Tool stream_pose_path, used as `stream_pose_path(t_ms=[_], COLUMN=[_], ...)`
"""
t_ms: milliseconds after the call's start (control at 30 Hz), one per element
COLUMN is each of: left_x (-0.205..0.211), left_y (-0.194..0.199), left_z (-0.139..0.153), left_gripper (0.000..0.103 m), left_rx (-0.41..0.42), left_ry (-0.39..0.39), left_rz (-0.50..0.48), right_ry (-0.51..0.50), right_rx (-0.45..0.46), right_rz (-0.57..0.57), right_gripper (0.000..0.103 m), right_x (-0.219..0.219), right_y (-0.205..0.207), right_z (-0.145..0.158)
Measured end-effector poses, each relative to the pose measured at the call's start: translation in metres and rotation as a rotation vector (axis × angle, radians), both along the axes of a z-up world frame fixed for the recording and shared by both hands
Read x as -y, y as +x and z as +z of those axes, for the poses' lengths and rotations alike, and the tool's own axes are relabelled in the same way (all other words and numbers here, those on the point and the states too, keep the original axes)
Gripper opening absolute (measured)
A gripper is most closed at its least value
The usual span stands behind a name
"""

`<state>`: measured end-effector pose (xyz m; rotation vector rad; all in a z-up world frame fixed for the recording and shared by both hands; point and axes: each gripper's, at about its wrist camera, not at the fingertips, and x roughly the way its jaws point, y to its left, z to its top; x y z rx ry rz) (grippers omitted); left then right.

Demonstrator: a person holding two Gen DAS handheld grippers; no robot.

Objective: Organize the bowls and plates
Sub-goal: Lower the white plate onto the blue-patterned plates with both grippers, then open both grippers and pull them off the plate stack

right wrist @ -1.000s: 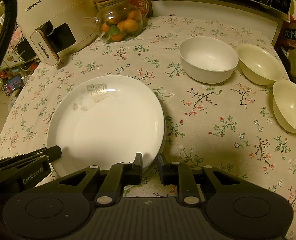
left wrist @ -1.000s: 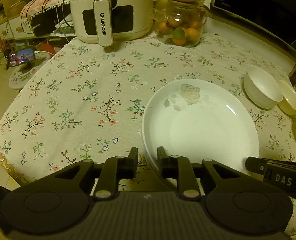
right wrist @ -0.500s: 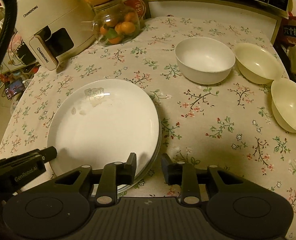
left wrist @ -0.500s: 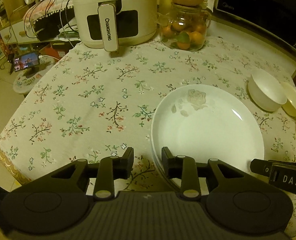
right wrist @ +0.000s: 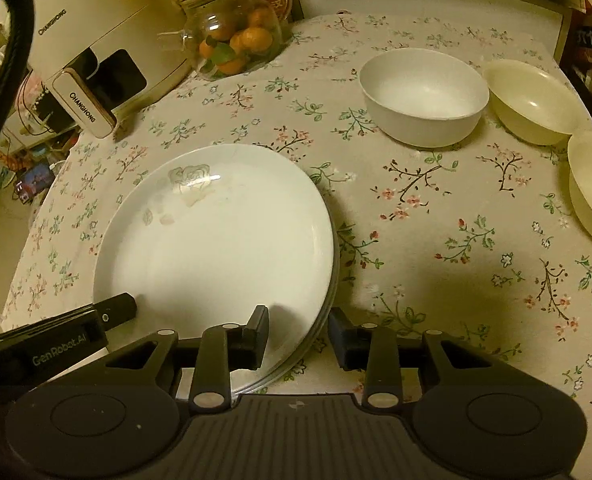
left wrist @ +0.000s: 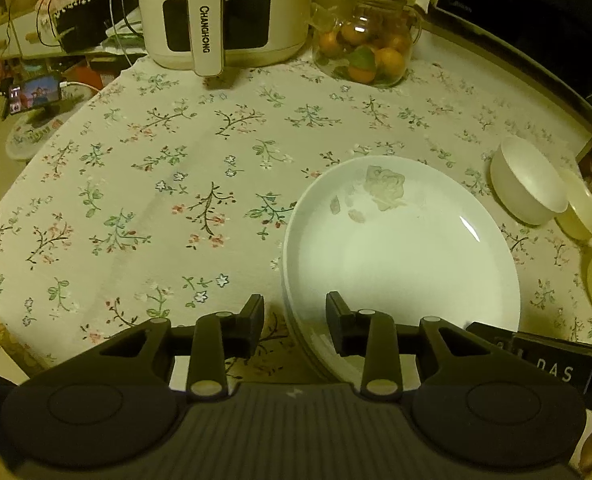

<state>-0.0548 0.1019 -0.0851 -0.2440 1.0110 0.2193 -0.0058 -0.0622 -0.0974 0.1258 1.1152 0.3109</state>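
Plates (right wrist: 215,240) stacked; three bowls (right wrist: 424,96) nearby.

A cream air fryer (left wrist: 223,12) stands at the far edge of the floral tablecloth (left wrist: 155,184), just beside a glass jar (left wrist: 366,48) of oranges; a lit phone (left wrist: 33,94) sits beyond.

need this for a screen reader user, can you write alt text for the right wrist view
A stack of white plates lies on a flowered tablecloth, its near rim between the opening fingers of the right gripper. Beyond it sit a white bowl and two cream bowls.
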Motion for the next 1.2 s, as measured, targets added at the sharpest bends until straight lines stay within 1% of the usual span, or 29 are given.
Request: stream_pose_path(t_ms=[133,200,300,400,600,633,700,800,867,967,1100,1200], left_x=[0.001,0.003,0.001,-0.003,-0.009,-0.010,-0.013,-0.016,-0.017,-0.015,0.003,0.017], left_y=[0.002,0.003,0.003,0.005,0.005,0.005,0.006,0.005,0.005,0.006,0.015,0.026], left_z=[-0.001,-0.002,-0.002,-0.002,0.001,0.001,0.001,0.004,0.011,0.027,0.047,0.053], left_gripper=[0.032,0.030,0.030,0.030,0.030,0.031,0.040,0.041,0.042,0.048,0.052,0.052], left_rx=[0.001,0.002,0.002,-0.001,0.005,0.002,-0.007,-0.011,0.003,0.054,0.118,0.132], left_ry=[-0.014,-0.013,0.000,-0.009,0.006,0.011,0.017,0.023,0.035,0.067,0.104,0.095], left_rz=[-0.009,-0.012,0.002,0.014,0.037,0.044,0.056,0.071,0.078,0.076,0.016,-0.030], right_ry=[-0.002,-0.006,-0.006,-0.006,0.016,0.022,0.043,0.056,0.067,0.091,0.097,0.098], right_rx=[0.003,0.006,0.013,0.017,0.007,0.003,-0.012,-0.015,-0.012,-0.010,0.001,0.019], right_rz=[-0.004,-0.002,0.010,0.019,0.009,0.007,0.000,-0.023,-0.040,-0.068,-0.097,-0.116], right_gripper=[0.034,0.034,0.034,0.034,0.034,0.034,0.034,0.034,0.034,0.035,0.038,0.038], right_x=[-0.001,-0.002,-0.004,-0.008,-0.007,-0.006,-0.003,0.005,0.012,0.024,0.042,0.055], right_y=[0.000,0.000,-0.001,-0.001,0.002,0.002,0.004,0.006,0.007,0.008,0.012,0.014], right_z=[-0.001,-0.001,-0.001,-0.001,-0.002,-0.002,-0.002,0.002,0.006,0.012,0.022,0.030])
